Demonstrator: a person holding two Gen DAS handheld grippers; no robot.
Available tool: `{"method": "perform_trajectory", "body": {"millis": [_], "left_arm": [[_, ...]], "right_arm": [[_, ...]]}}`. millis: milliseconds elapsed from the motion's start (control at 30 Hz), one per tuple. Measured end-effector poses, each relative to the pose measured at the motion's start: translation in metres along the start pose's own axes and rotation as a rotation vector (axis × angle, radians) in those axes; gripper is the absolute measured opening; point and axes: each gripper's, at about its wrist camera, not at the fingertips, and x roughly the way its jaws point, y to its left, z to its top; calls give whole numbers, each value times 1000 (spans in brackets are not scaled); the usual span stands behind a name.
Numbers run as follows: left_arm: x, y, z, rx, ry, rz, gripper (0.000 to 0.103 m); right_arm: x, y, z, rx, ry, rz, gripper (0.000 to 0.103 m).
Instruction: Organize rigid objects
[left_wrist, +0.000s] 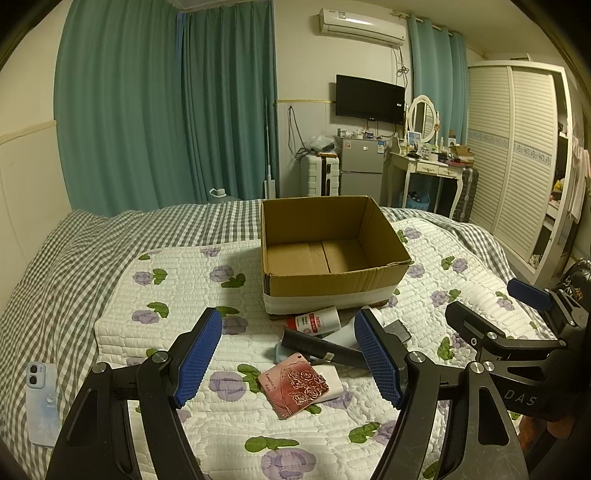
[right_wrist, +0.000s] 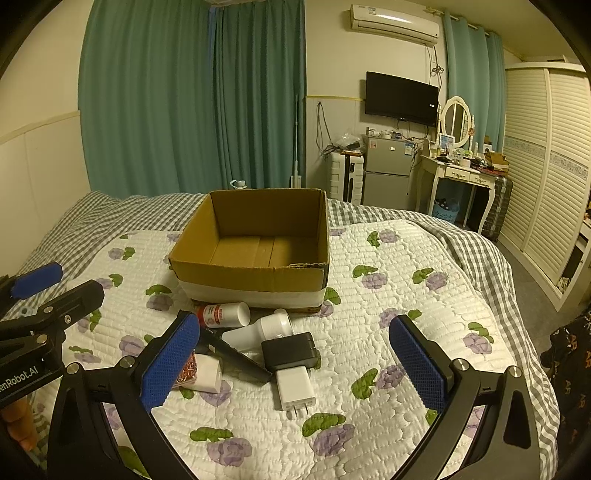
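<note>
An open, empty cardboard box (left_wrist: 325, 254) (right_wrist: 255, 247) sits on the quilted bed. In front of it lies a small pile: a white bottle with a red label (left_wrist: 318, 320) (right_wrist: 224, 314), a long black bar (left_wrist: 321, 349) (right_wrist: 236, 356), a pink rose-patterned card (left_wrist: 293, 384), a white block (right_wrist: 208, 373), a black charger (right_wrist: 290, 350), a white charger (right_wrist: 295, 387) and a white tube-like item (right_wrist: 266, 328). My left gripper (left_wrist: 290, 363) is open above the card. My right gripper (right_wrist: 295, 363) is open around the chargers. Both are empty.
A phone in a pale blue case (left_wrist: 42, 402) lies on the checked sheet at the bed's left edge. Beyond the bed stand a small fridge (left_wrist: 360, 166), a white suitcase (left_wrist: 319, 175), a dressing table (left_wrist: 428, 166) and a slatted wardrobe (left_wrist: 517, 155).
</note>
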Motion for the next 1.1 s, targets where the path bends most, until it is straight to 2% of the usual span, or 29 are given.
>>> {"method": "perform_trajectory", "body": {"millis": [1100], "left_arm": [[-1,0,-3,7,-6,-11,77]], "right_arm": [[3,3,-3,-5,11,6,103]]}}
